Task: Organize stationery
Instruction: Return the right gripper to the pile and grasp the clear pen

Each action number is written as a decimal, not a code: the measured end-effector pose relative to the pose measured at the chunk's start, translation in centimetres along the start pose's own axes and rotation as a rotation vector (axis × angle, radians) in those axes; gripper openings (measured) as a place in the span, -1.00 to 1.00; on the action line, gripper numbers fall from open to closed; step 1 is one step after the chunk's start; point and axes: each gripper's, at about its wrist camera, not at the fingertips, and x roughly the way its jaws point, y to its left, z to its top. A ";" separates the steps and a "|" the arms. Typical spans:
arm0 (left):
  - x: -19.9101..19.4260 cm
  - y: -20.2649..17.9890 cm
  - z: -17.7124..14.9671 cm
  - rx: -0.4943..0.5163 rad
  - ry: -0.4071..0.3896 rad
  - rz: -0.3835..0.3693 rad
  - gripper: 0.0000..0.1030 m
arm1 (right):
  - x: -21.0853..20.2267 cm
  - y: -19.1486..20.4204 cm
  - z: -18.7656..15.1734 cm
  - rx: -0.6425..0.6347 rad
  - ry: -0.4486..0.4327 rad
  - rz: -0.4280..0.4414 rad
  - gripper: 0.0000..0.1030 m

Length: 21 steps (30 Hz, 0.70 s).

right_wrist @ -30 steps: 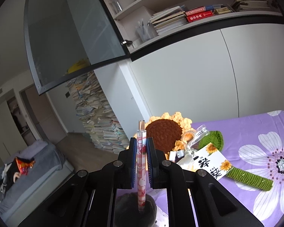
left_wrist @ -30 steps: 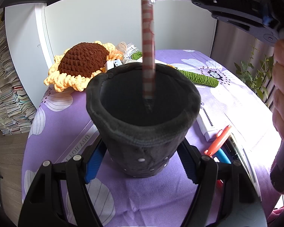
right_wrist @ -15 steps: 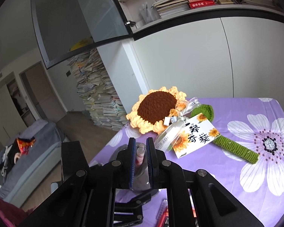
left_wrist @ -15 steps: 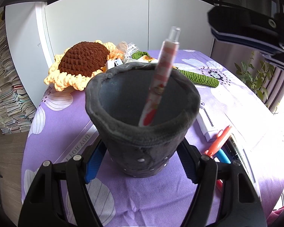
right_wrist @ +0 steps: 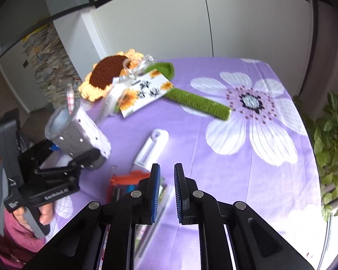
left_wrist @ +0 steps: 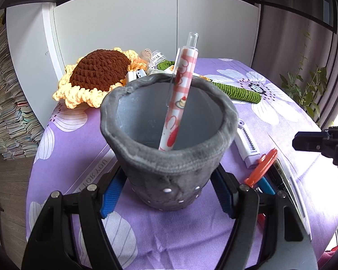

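Observation:
A grey felt pen cup [left_wrist: 169, 164] stands on the purple flowered tablecloth [left_wrist: 169, 229]. My left gripper [left_wrist: 169, 191] is shut on the cup's base, blue pads on both sides. A pink checked pen [left_wrist: 180, 94] leans inside the cup. The cup [right_wrist: 72, 132] and pen [right_wrist: 70, 99] also show in the right wrist view, held by the left gripper [right_wrist: 63, 157]. My right gripper [right_wrist: 167, 189] is open a little and empty, above loose stationery: an orange clip [right_wrist: 130, 177], a white ruler-like piece [right_wrist: 152, 148] and pens [left_wrist: 290, 193].
A crocheted sunflower [left_wrist: 97, 76] with a green stem [right_wrist: 196, 101] and a paper tag [right_wrist: 144, 92] lies at the table's far side. A potted plant [right_wrist: 333, 139] stands off the right edge. White cabinets [left_wrist: 146, 22] are behind.
The right gripper let go of the pink pen into the cup, then pulled away to the right and tilted down over the table. The left gripper kept holding the cup.

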 end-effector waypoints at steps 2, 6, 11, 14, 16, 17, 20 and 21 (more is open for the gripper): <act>0.0 0.0 0.0 0.000 0.000 0.000 0.38 | 0.6 -0.4 -0.8 0.014 0.042 -0.009 -0.79; 0.0 0.0 0.0 0.000 0.000 0.000 0.39 | 1.6 -0.4 -1.8 0.019 0.109 -0.009 -0.79; 0.0 0.0 0.0 0.002 0.001 0.002 0.39 | 2.2 0.3 -2.1 0.016 0.142 -0.001 -0.78; 0.0 0.0 0.0 0.002 0.001 0.002 0.39 | 2.3 0.7 -2.2 0.002 0.148 -0.012 -0.77; 0.0 0.0 0.0 0.002 0.001 0.002 0.39 | 2.2 0.8 -2.2 -0.006 0.150 -0.021 -0.71; 0.0 0.0 0.0 0.002 0.001 0.002 0.39 | 2.1 0.7 -2.2 -0.008 0.152 -0.032 -0.63; 0.0 0.0 0.0 0.002 0.002 0.002 0.40 | 2.0 0.3 -2.2 -0.028 0.161 -0.070 -0.55; 0.0 0.0 0.0 0.002 0.002 0.002 0.40 | 1.9 0.1 -2.1 -0.031 0.161 -0.080 -0.55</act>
